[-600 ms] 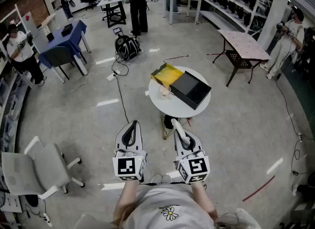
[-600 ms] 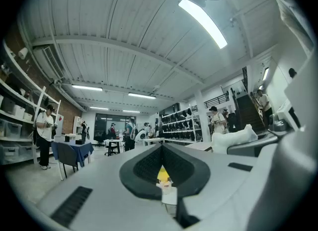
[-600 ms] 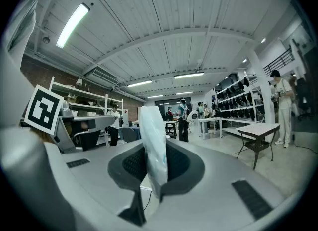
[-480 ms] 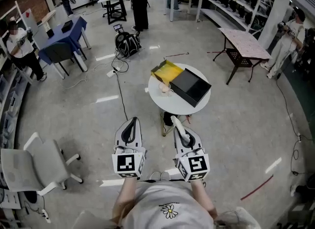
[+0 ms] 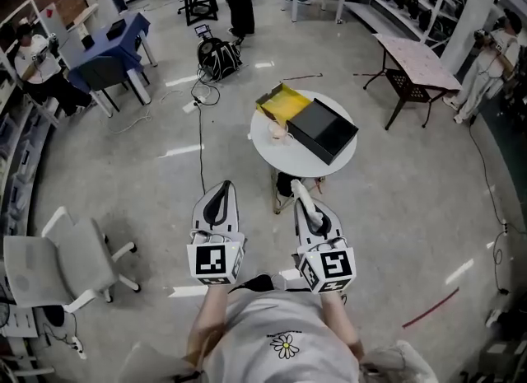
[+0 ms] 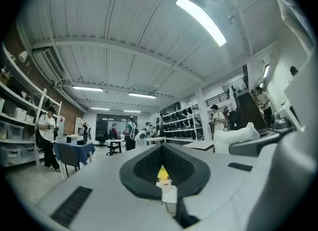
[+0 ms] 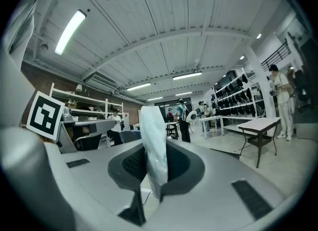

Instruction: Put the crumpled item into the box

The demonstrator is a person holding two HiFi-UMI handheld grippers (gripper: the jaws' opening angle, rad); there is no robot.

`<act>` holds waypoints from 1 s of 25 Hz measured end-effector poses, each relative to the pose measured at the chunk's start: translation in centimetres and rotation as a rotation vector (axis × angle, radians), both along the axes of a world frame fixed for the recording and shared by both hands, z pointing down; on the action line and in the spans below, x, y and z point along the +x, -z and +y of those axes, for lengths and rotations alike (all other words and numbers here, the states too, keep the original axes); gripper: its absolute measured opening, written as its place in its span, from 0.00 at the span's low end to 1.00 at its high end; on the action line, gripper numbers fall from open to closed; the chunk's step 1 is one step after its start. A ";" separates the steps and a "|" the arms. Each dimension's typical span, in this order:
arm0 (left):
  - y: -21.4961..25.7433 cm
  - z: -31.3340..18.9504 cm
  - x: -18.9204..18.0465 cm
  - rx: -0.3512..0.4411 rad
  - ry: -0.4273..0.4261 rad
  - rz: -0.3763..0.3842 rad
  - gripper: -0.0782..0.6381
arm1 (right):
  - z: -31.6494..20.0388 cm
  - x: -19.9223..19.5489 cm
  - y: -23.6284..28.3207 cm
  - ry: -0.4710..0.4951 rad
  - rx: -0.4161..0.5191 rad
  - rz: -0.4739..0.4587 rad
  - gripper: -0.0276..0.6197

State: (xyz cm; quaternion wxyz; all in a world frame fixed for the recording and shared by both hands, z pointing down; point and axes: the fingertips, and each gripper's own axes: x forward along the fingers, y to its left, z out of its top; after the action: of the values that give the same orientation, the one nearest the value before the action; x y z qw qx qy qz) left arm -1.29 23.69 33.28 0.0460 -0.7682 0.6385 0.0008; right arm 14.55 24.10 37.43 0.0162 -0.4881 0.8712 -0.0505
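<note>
In the head view a round white table [image 5: 268, 155] stands a few steps ahead. On it lie an open black box [image 5: 324, 130], a yellow box [image 5: 282, 103] and a small pale object [image 5: 277, 132]. My right gripper [image 5: 311, 211] is held level in front of my body, shut on a white crumpled item [image 5: 300, 192] that sticks out past its tips. In the right gripper view that crumpled item [image 7: 152, 135] stands upright, pinched between the black pads of the right gripper [image 7: 154, 173]. My left gripper [image 5: 221, 188] is beside it, shut and empty; in its own view the left gripper [image 6: 162, 165] shows only a thin slit.
A grey office chair [image 5: 58, 270] stands at the left and a folding table [image 5: 416, 62] at the far right. Cables [image 5: 200, 138] and a backpack [image 5: 218, 60] lie on the floor beyond the table. People stand at the left wall [image 5: 37, 60] and right [image 5: 494, 52].
The round table looks slightly nearer and larger in the head view. Both grippers keep their places in front of the body, and the right one still holds the white item.
</note>
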 end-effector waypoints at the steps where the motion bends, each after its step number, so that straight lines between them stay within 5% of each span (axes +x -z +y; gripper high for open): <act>1: 0.0 0.1 0.1 0.001 0.003 0.001 0.11 | 0.2 0.1 0.0 0.003 -0.001 -0.013 0.11; 13: -0.9 -2.7 -1.3 0.029 0.043 0.029 0.11 | -2.5 -0.3 -1.2 0.041 0.017 0.000 0.11; 25: -1.1 -15.2 -3.6 0.020 -0.015 0.059 0.11 | -14.0 -2.6 -0.5 -0.017 0.035 0.048 0.11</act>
State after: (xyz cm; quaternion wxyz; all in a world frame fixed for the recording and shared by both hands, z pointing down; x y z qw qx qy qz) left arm -4.88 8.52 34.41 0.0349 -0.7721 0.6339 0.0299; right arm 11.94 10.07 37.91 0.0045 -0.4964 0.8678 -0.0233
